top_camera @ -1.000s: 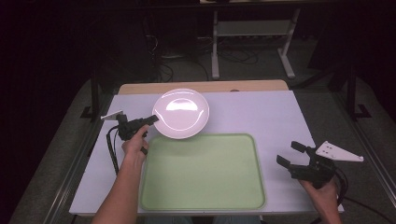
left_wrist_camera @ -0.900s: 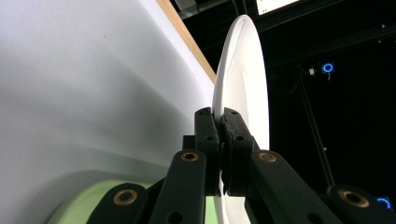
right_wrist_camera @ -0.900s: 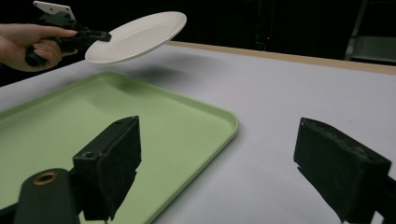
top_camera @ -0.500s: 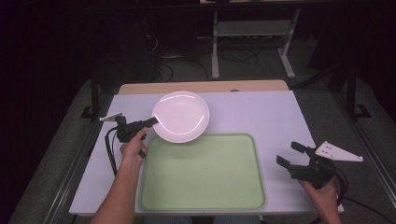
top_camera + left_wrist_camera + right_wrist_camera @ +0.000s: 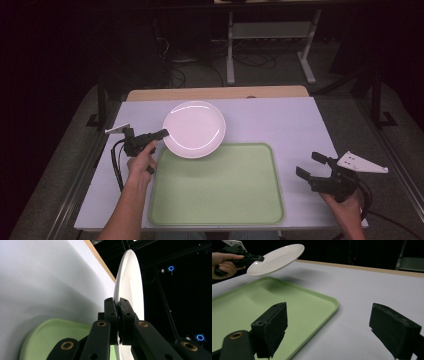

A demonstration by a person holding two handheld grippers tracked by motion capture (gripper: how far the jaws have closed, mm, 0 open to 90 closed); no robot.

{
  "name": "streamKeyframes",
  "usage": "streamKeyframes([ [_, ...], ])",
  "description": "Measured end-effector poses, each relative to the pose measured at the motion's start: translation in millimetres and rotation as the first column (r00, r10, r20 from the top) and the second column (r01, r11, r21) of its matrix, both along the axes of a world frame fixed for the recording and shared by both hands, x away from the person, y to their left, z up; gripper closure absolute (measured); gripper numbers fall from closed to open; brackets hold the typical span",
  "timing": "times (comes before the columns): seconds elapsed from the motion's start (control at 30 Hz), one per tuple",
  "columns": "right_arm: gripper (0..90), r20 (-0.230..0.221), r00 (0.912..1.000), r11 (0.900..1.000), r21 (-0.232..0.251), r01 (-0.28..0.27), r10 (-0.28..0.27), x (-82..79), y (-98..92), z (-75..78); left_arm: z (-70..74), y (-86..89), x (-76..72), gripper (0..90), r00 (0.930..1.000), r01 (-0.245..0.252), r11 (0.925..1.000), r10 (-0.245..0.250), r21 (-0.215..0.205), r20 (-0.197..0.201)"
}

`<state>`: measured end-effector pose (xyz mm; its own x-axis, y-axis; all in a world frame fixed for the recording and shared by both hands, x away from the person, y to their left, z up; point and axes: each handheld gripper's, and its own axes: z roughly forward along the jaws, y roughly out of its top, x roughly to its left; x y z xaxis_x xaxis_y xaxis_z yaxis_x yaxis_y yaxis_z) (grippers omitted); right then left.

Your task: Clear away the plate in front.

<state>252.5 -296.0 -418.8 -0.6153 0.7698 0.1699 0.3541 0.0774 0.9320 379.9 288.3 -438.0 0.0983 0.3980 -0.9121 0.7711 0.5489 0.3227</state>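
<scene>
Carried nearer the green tray's far-left corner since earlier, white plate (tilted, airborne) clamped by left gripper; right gripper gaping apart.

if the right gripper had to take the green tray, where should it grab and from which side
Likely the raised rim along the tray's right edge, coming in from the right. The tray lies flat, so only its upturned lip fits between the jaws, and the open right gripper sits just beside that edge.
</scene>
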Motion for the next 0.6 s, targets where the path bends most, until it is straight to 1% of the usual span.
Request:
streamKeyframes([
  [0.23,13.8,-0.002,1.0,1.0,-0.002,-0.007,0.007,0.0,1.5,-0.8,-1.9,0.1,-10.4,87.4,0.9999,0.01,0.9998,-0.01,0.016,-0.007],
  [0.47,13.8,-0.006,0.9999,1.0,-0.005,-0.013,0.013,0.2,3.8,-1.3,-5.8,0.3,-21.0,87.4,0.9995,0.03,0.9994,-0.03,0.016,-0.01],
  [0.6,13.8,-0.007,0.9999,1.0,-0.007,-0.014,0.014,0.7,4.3,-1.6,-6.2,-1.9,-26.2,87.3,0.9989,0.046,0.9984,-0.046,0.032,-0.01],
])
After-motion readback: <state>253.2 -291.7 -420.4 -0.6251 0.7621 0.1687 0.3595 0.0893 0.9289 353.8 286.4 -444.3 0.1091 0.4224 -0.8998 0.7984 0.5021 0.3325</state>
